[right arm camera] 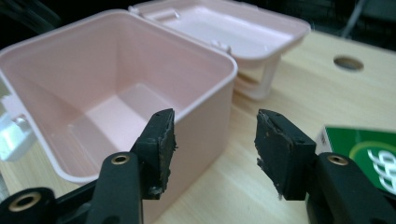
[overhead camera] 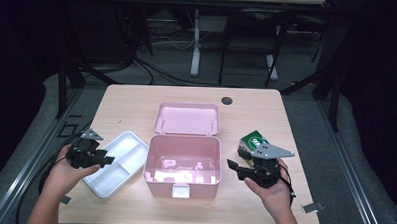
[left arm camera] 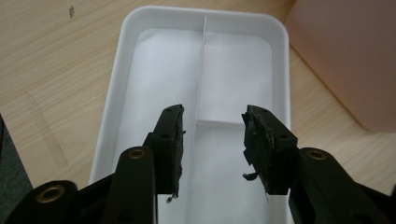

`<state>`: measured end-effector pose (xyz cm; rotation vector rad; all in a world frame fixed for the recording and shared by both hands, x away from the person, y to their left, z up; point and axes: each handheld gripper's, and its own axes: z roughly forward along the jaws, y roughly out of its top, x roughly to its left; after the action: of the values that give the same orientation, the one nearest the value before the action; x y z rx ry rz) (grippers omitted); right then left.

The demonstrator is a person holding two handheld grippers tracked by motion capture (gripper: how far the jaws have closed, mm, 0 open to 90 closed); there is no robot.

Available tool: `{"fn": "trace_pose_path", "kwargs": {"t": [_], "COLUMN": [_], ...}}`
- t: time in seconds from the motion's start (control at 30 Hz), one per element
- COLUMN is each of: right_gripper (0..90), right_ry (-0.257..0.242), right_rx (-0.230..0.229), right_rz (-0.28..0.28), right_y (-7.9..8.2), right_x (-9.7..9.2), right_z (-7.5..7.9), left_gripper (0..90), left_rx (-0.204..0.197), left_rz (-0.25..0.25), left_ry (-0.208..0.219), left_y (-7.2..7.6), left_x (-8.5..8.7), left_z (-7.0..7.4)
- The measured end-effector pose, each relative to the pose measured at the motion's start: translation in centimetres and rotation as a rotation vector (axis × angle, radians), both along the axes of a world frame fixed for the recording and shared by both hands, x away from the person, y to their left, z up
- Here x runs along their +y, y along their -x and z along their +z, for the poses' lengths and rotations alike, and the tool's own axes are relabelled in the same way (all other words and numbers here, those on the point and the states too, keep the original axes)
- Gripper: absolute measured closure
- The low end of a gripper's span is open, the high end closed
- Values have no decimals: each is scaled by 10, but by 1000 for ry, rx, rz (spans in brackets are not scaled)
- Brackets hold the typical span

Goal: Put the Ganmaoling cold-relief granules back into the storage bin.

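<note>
A pink plastic box [overhead camera: 182, 164] stands open in the middle of the table, its lid [overhead camera: 187, 118] folded flat behind it. Left of it lies a white divided tray [overhead camera: 115, 163], empty. My left gripper [overhead camera: 108, 160] hovers over the tray's near end, open, with nothing between its jaws; the left gripper view has the tray [left arm camera: 163, 70] under the left gripper [left arm camera: 212, 140]. My right gripper [overhead camera: 231, 165] is open just right of the box, beside its right wall [right arm camera: 196, 126]. A green and white carton [overhead camera: 253, 140] lies behind the right hand, also at the carton [right arm camera: 364, 149].
The wooden table [overhead camera: 136, 105] has a round cable hole [overhead camera: 227, 100] at the back. A white latch [overhead camera: 180, 191] sits on the box's front. Bare wood lies behind the tray and right of the lid. Dark frame legs and cables stand beyond the far edge.
</note>
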<state>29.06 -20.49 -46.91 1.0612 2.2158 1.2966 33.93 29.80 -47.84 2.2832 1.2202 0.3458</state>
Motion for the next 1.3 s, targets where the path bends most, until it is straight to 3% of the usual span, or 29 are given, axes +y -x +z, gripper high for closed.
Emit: {"fn": "trace_pose_path", "kwargs": {"t": [0.03, 0.13, 0.27, 0.37, 0.57, 0.8, 0.83, 0.87, 1.0, 1.17, 1.23, 1.3], "right_gripper": [435, 411, 337, 300, 254, 283, 286, 290, 314, 331, 358, 344], "right_ry": [7, 17, 56, 68, 107, 190, 210, 183, 203, 320, 343, 343], "right_rx": [13, 44, 57, 61, 76, 98, 101, 114, 147, 140, 157, 203], "right_rz": [-13, -35, -70, -76, -79, -74, -106, -92, -129, -157, -176, -189], "right_y": [-1, -5, -8, -11, -17, -27, -28, -31, -41, -46, -49, -54], "right_x": [0, -2, -4, -4, -6, -8, -8, -10, -15, -14, -15, -17], "right_z": [-1, -2, -2, -1, 6, 13, 15, 15, 19, 23, 24, 24], "left_gripper": [533, 516, 464, 435, 412, 412, 410, 410, 405, 382, 381, 376], "left_rx": [13, 9, 42, 24, 9, 26, 30, 38, 52, 49, 51, 69], "left_rz": [22, 25, 30, 39, 5, 15, 11, 11, -6, -20, -21, -17], "left_ry": [1, -9, -20, -14, -19, -16, -18, -22, -44, -37, -40, -26], "left_y": [0, 4, 6, 8, 12, 11, 11, 11, 12, 15, 17, 17], "left_x": [0, -2, -4, -4, -9, -9, -9, -10, -14, -18, -19, -19], "left_z": [2, 3, 0, 1, 4, 4, 3, 2, -2, 0, 3, 4]}}
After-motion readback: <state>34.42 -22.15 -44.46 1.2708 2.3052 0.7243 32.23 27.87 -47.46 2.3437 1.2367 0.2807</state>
